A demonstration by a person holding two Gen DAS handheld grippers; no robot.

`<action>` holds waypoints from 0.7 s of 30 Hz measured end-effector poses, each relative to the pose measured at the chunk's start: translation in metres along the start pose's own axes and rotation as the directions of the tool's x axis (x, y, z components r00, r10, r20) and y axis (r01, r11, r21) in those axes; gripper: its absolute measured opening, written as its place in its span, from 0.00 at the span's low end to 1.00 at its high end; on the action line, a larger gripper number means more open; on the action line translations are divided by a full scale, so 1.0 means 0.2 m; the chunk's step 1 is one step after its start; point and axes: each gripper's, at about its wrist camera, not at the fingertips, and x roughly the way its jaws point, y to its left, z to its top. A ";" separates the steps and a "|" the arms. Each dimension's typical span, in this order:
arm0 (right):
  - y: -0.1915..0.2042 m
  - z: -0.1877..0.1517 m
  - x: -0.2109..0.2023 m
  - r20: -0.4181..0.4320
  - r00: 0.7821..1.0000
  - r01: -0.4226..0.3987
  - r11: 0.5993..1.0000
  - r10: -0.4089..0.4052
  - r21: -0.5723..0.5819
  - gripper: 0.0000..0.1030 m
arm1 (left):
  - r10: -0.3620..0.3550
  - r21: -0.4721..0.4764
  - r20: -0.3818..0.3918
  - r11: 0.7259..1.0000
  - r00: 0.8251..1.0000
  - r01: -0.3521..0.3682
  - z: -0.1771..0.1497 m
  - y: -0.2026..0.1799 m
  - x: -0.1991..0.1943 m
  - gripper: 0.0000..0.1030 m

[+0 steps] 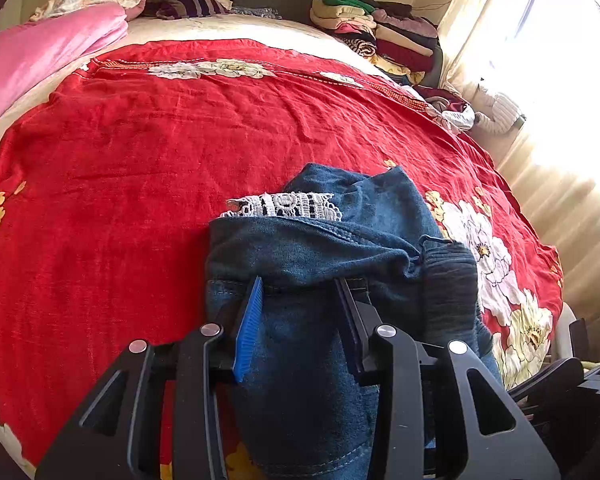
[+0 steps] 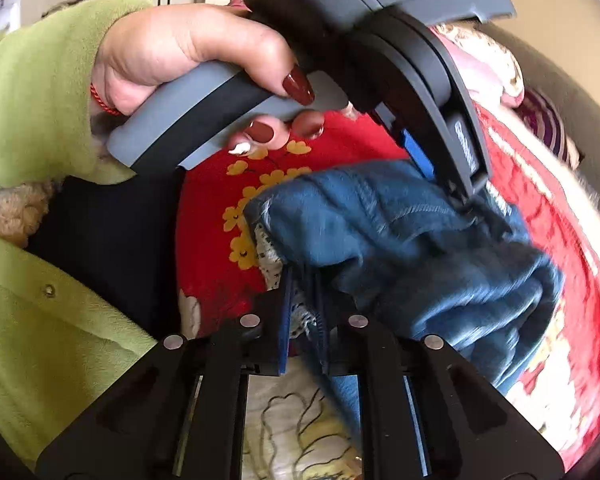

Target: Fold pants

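Note:
The blue jeans (image 1: 320, 240) with a white lace trim (image 1: 284, 206) lie bunched on the red bedspread near its front edge. My left gripper (image 1: 300, 288) is shut on a thick fold of the denim, with the cloth filling the gap between the blue pad and the black finger. The right wrist view shows this left gripper (image 2: 452, 188) from above, biting the far side of the jeans (image 2: 400, 232). My right gripper (image 2: 302, 296) is shut on a thin edge of denim and lace at the near side. The picture there is blurred on the right.
A red flowered bedspread (image 1: 180, 140) covers the bed. A pink blanket (image 1: 40, 52) lies at the back left and a stack of folded clothes (image 1: 372, 28) at the back right. Curtains (image 1: 560, 184) hang along the right. A hand (image 2: 188, 48) in a green sleeve holds the left gripper's handle.

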 end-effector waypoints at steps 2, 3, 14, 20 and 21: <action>-0.01 -0.01 -0.01 0.001 1.000 -0.012 1.000 0.012 0.018 0.06 | 0.000 -0.003 0.003 1.000 1.000 0.000 0.00 0.00 0.00 0.34; -0.01 -0.02 -0.03 0.000 1.000 -0.013 1.000 0.013 0.017 0.06 | 0.001 -0.004 0.004 1.000 1.000 -0.001 0.00 0.00 -0.01 0.34; -0.09 -0.01 -0.42 0.211 0.977 -0.032 0.987 -0.001 0.155 0.39 | 0.034 0.027 0.041 0.999 0.999 -0.035 -0.03 -0.08 -0.14 0.60; -0.27 -0.04 -0.53 0.259 0.952 0.078 0.948 -0.163 0.309 0.57 | 0.070 0.051 0.093 0.996 0.993 -0.075 -0.03 -0.12 -0.25 0.73; -0.29 -0.05 -0.53 0.259 0.948 0.092 0.938 -0.185 0.335 0.60 | 0.074 0.055 0.103 0.995 0.992 -0.080 -0.04 -0.13 -0.27 0.78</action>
